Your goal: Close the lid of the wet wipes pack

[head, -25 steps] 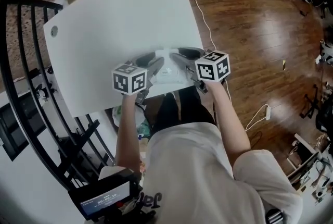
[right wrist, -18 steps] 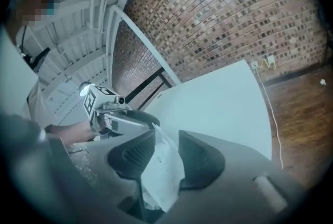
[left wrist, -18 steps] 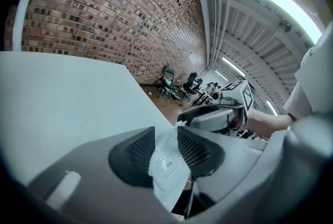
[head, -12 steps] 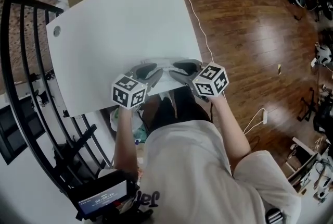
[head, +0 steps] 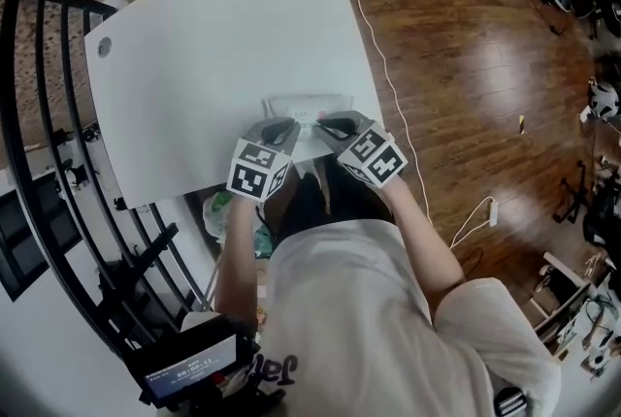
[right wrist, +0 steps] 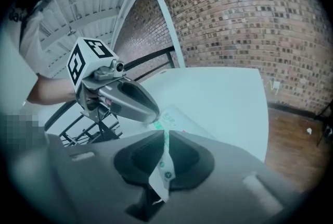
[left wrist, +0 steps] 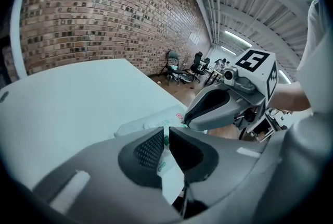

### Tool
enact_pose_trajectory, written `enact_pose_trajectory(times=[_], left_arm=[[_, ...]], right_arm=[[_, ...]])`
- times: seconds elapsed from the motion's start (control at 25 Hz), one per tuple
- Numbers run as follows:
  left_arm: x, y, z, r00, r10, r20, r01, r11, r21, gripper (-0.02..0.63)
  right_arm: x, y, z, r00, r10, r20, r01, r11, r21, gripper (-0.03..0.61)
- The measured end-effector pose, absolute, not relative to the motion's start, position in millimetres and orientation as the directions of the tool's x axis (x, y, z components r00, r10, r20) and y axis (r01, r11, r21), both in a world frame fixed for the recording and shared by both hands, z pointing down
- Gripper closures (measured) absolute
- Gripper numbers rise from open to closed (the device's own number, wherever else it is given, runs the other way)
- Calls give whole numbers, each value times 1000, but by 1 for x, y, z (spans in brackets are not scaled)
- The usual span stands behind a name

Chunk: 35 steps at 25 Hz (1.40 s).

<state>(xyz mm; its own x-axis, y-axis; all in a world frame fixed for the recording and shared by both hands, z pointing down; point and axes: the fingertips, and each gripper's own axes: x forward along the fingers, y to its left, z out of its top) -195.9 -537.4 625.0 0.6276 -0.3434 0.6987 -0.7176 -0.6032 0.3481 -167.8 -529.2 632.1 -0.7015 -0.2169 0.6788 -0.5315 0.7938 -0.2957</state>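
A white table [head: 213, 47] is seen from above in the head view; the wet wipes pack [head: 309, 105] lies flat on it close to the near edge, in front of the person; the same pack [left wrist: 151, 120] is seen in the left gripper view as a pale packet with green print and a small red mark, and again [right wrist: 179, 116] in the right gripper view. The lid cannot be made out in any view, so whether it is up or down cannot be told.

The left gripper [head: 294, 125] is held at the near left part of the pack; its jaws have just been brought closer together and are almost shut, with a thin flap of the pack's wrapper pinched between the pads [left wrist: 151, 147]. The right gripper [head: 319, 125] is held at the near right part of the pack, just beside the left one, the two tips nearly meeting; its jaws have likewise just been closing, and a strip of the wrapper is clamped between them, its end sticking out behind the pads [right wrist: 182, 158]. Both grippers are angled down towards the table.

A wooden floor [head: 466, 47] is seen to the right of the table, with a white cable [head: 378, 47] trailing along the table's edge; a black railing [head: 39, 114] is seen to the left; a brick wall [left wrist: 104, 14] is seen behind the table.
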Motion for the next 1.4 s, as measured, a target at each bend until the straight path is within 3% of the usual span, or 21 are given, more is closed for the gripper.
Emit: enact_pose_trajectory(times=[0.32,0.76,1.2,1.4], left_arm=[[-200,-537,648,510,-393,766,-713,-691,120,594],[-199,-536,652,439,-472,765,-733,-681,0,594],[-202,-539,657,412,-464,785,-742,-671,-7,595],[-201,-540,656,447,-445,776,-770,-634,80,597]], right_arm=[[-175,-524,646,-604,-300,738,-493,869,-50,572],[-177,-521,655,-511,-380,771,-409,896,170,584],[-182,-522,663,-431,-406,806,-340,900,272,589],[-180,-522,655,-486,-411,771,-379,894,238,589]])
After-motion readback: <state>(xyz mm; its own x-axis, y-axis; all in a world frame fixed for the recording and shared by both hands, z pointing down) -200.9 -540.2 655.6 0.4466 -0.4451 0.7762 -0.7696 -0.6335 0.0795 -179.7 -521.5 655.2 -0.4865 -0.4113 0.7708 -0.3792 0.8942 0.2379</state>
